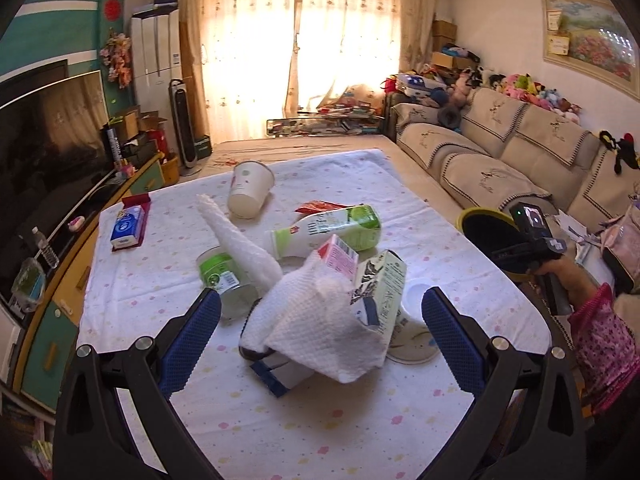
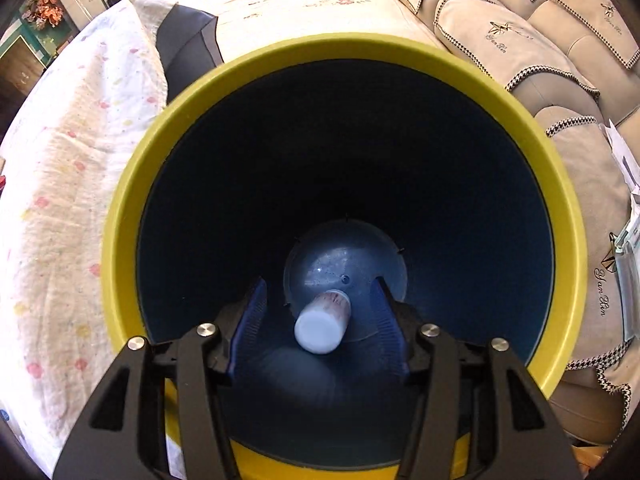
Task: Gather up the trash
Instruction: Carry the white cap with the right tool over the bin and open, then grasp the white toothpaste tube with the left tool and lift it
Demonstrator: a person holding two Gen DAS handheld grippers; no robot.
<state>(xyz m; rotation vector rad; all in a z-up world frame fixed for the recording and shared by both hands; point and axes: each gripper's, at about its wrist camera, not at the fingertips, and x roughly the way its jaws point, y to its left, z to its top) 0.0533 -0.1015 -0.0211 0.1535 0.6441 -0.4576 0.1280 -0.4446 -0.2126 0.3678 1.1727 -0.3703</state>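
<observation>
In the left wrist view my left gripper is open above a pile of trash on the table: a crumpled white paper towel, a green-and-white carton, a pink carton, a white-green bottle, a paper cup on its side, a rolled towel and a clear cup. My right gripper is open over the yellow-rimmed bin, whose inside is dark blue. A small white bottle hangs loose between the fingers, inside the bin.
The table has a white dotted cloth. A blue tissue pack lies at its left. A beige sofa runs along the right, with the bin beside the table. A TV stands at left.
</observation>
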